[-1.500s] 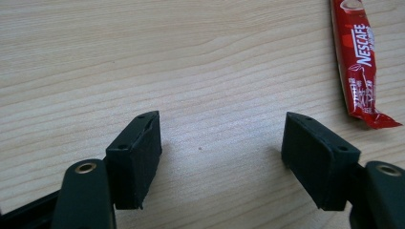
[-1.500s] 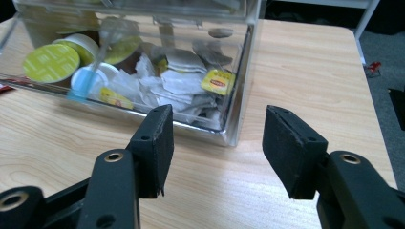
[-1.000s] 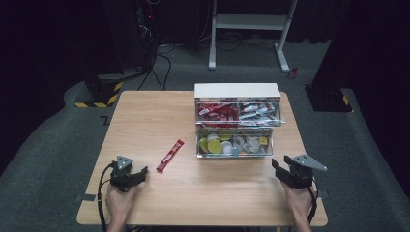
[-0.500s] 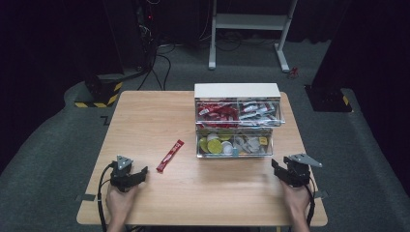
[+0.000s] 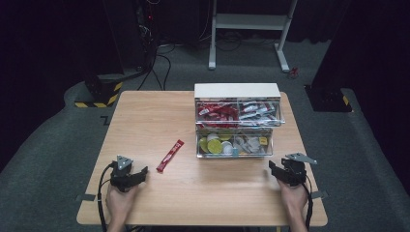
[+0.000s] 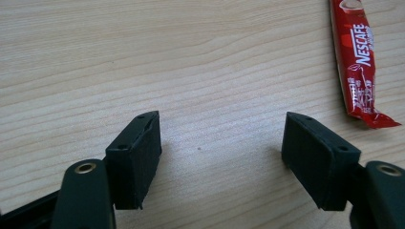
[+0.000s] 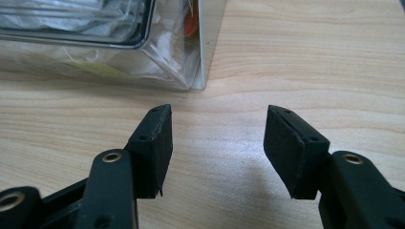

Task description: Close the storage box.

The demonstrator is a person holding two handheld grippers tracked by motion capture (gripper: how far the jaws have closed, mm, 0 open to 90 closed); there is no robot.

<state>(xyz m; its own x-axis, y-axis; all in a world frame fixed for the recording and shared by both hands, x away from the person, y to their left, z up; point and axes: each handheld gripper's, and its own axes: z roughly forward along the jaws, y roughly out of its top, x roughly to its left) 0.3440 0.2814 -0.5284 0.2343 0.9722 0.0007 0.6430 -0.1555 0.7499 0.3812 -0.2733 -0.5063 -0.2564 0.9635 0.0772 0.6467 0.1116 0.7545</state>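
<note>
Jaws spread wide on both grippers, nothing between them. Left gripper (image 5: 131, 176) sits at lower left of the high view, low over the wooden table (image 5: 145, 121), held by a hand (image 5: 118, 203) entering from the bottom edge; a black cable loops off its left side. In the left gripper view (image 6: 219, 143) bare wood grain lies between the two black pads.

Red Nescafe stick sachet (image 5: 170, 155) lies flat on the table, centre-left of the high view, angled from lower left to upper right, near the left gripper but apart from it. In the left gripper view the sachet (image 6: 357, 62) runs down the upper right of the frame, its crimped end just above the right-hand jaw, not touching.

Right gripper (image 5: 285, 170) sits at lower right of the high view, a grey three-cornered plate on top. Clear two-tier drawer organiser (image 5: 237, 91) with a white top stands centre-right: red and silver packets in the upper tier, yellow and pale items in the lower. In the right gripper view (image 7: 217, 143) the organiser's clear corner (image 7: 191, 52) fills the upper left, just beyond the jaws, apart from them.
</note>
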